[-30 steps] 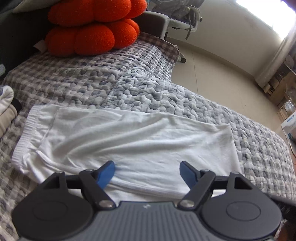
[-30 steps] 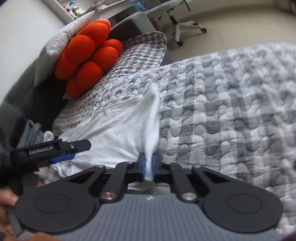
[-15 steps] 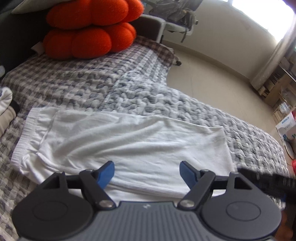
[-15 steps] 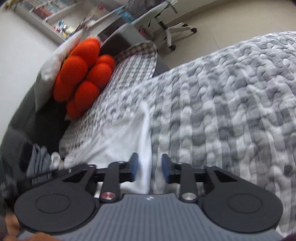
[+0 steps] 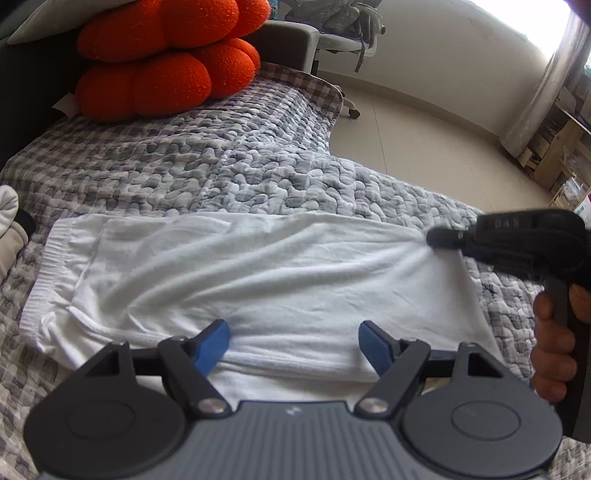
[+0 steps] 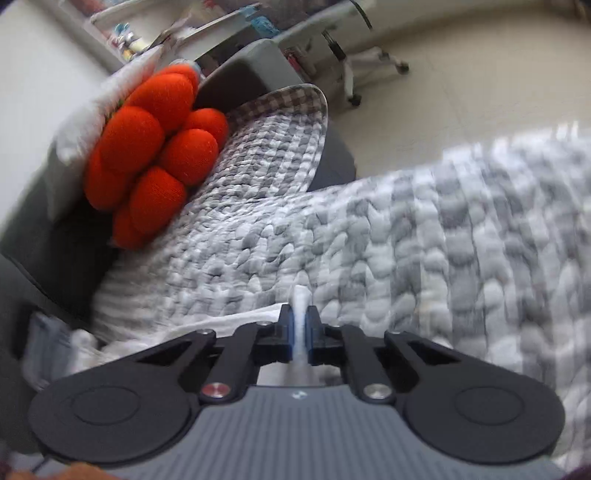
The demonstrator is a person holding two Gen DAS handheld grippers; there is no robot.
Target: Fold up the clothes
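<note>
White shorts [image 5: 240, 273] lie flat on the grey checked quilt [image 5: 221, 162], waistband to the left. My left gripper [image 5: 295, 345] is open and empty, hovering over the near edge of the shorts. My right gripper [image 6: 300, 334] is shut on the far right hem corner of the shorts [image 6: 300, 295]. It also shows in the left wrist view [image 5: 439, 238], pinching that corner at the right end of the garment. The right wrist view is blurred.
An orange lumpy cushion [image 5: 162, 62] sits at the head of the bed, also in the right wrist view [image 6: 155, 155]. Folded pale clothes [image 5: 9, 221] lie at the far left. An office chair [image 5: 332, 33] stands on the beige floor beyond the bed.
My right gripper let go of the shorts, opened, moved to the far hem corner and shut on it. It has come into the left wrist view. My left gripper stayed open.
</note>
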